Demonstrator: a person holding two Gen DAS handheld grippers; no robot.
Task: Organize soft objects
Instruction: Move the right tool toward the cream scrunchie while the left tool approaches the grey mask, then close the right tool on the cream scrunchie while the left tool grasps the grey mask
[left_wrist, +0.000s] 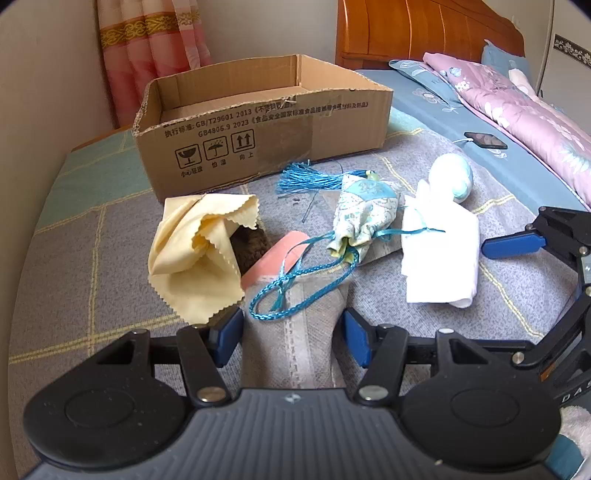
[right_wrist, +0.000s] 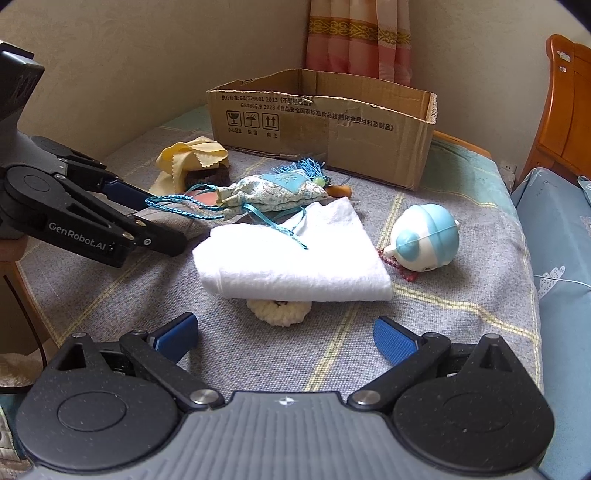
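An open cardboard box (left_wrist: 258, 125) stands at the back of the grey mat; it also shows in the right wrist view (right_wrist: 325, 122). In front lie a yellow cloth (left_wrist: 195, 254), a blue-patterned pouch (left_wrist: 365, 206) with teal cord, a folded white towel (right_wrist: 295, 254) and a cream scrunchie (right_wrist: 279, 312) half under the towel. My left gripper (left_wrist: 291, 334) is open and empty, low over a grey fabric piece (left_wrist: 303, 325). My right gripper (right_wrist: 286, 339) is open and empty just before the scrunchie.
A blue and white round toy (right_wrist: 424, 238) lies right of the towel. A pink item (left_wrist: 275, 258) and a dark fuzzy item (left_wrist: 251, 245) sit by the yellow cloth. A bed with a pink quilt (left_wrist: 517, 107) and a phone (left_wrist: 485, 140) is at the right.
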